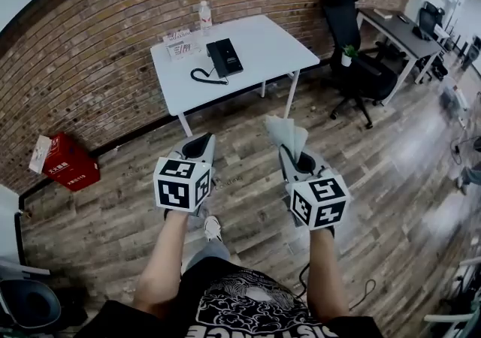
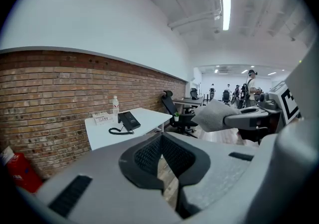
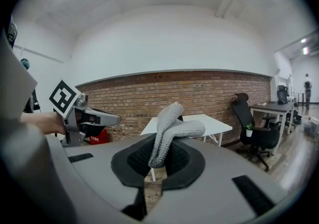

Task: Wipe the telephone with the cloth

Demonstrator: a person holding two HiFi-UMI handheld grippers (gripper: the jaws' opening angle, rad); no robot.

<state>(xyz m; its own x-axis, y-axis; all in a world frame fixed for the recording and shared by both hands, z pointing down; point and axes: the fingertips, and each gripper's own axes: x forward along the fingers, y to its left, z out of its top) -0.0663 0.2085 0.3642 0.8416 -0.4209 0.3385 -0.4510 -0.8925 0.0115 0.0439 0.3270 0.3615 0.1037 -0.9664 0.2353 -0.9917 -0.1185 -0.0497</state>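
Black against the white table, the telephone lies flat near the table's middle, at 12 o'clock in the head view and well apart from both tools. Its coiled cord loops on the tabletop at the phone's 8 o'clock. A small printed card stand sits at its 10 o'clock, and a clear bottle stands upright at its 11 o'clock, by the table's back edge along the brick wall. The grey cloth is off the table: the right tool has its jaws closed on the lower end, and the folded upper part stands up and flops towards 2 o'clock in the right gripper view. In the head view this tool hangs over the wooden floor at 5 o'clock from the table, cloth pointing towards it. The left tool is held level with it at its 9 o'clock, jaws drawn nearly together with only a thin slit between the pads and nothing in them. A red box rests on the floor against the wall at 9 o'clock. A black office chair stands at 2 o'clock beside a second desk, with a small potted plant near it.
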